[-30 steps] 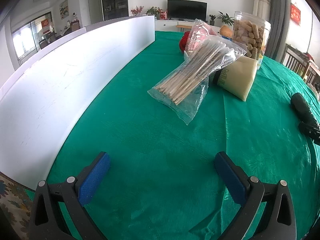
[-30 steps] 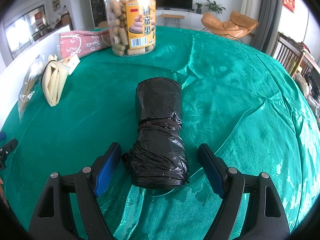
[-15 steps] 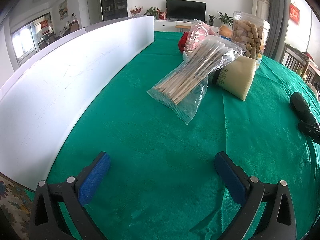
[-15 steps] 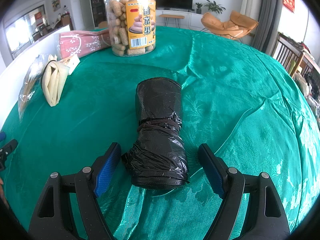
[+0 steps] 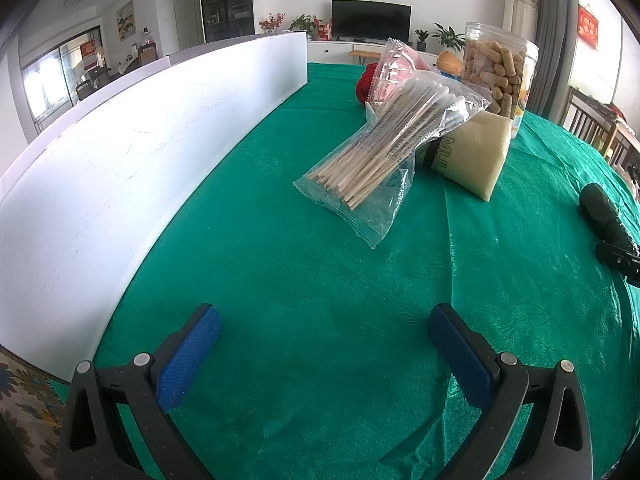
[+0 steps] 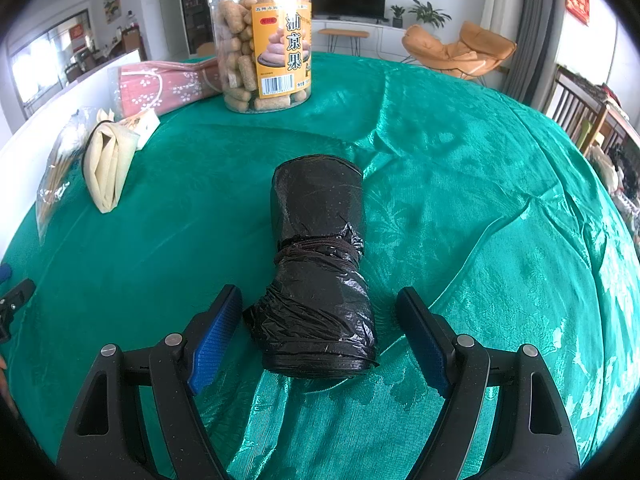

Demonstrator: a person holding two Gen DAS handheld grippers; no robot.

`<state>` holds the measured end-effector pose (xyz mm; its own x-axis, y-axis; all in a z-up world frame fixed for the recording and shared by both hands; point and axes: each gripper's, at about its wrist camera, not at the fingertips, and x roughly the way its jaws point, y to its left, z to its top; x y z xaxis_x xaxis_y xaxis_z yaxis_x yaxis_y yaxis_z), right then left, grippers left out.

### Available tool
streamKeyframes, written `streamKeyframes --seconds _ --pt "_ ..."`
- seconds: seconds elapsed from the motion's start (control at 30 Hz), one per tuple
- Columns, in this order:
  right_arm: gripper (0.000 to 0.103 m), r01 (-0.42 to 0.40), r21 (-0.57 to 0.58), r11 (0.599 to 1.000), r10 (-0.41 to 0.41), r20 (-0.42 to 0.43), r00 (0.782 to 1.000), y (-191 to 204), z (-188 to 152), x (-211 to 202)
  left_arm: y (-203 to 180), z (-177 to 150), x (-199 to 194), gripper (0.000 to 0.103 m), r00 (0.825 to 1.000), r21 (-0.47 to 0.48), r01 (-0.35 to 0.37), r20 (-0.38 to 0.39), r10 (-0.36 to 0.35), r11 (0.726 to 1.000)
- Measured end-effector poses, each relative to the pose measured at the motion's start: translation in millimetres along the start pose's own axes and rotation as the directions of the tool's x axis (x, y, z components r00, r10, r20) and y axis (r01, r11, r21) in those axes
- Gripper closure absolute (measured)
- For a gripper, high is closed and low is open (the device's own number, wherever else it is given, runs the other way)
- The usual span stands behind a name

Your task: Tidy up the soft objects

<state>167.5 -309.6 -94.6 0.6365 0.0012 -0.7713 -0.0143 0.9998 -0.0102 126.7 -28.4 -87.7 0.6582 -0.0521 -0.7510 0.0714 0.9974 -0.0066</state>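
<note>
A black roll of plastic bags [image 6: 320, 264], tied round its middle, lies on the green tablecloth. My right gripper [image 6: 320, 312] is open with its fingers on either side of the roll's near end, not touching it. The roll also shows at the right edge of the left wrist view [image 5: 604, 212]. My left gripper [image 5: 324, 324] is open and empty above bare cloth. A clear bag of wooden sticks [image 5: 388, 148], a folded cream cloth [image 5: 476, 156] and a pink floral packet [image 6: 164, 88] lie further back.
A tall white board [image 5: 132, 160] stands along the left of the table. A clear jar of snacks [image 6: 264, 40] stands at the back. A red ball of yarn [image 5: 366, 84] lies behind the packets. Chairs stand beyond the table's right edge.
</note>
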Motion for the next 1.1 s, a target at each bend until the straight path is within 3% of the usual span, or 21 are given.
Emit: streamKeyframes --seconds 1.1 --pt "0.021 0.0 0.0 1.0 0.0 0.0 1.0 0.0 0.0 0.0 0.1 0.9 0.2 0.0 1.0 0.019 0.021 -0.017 -0.021 1.0"
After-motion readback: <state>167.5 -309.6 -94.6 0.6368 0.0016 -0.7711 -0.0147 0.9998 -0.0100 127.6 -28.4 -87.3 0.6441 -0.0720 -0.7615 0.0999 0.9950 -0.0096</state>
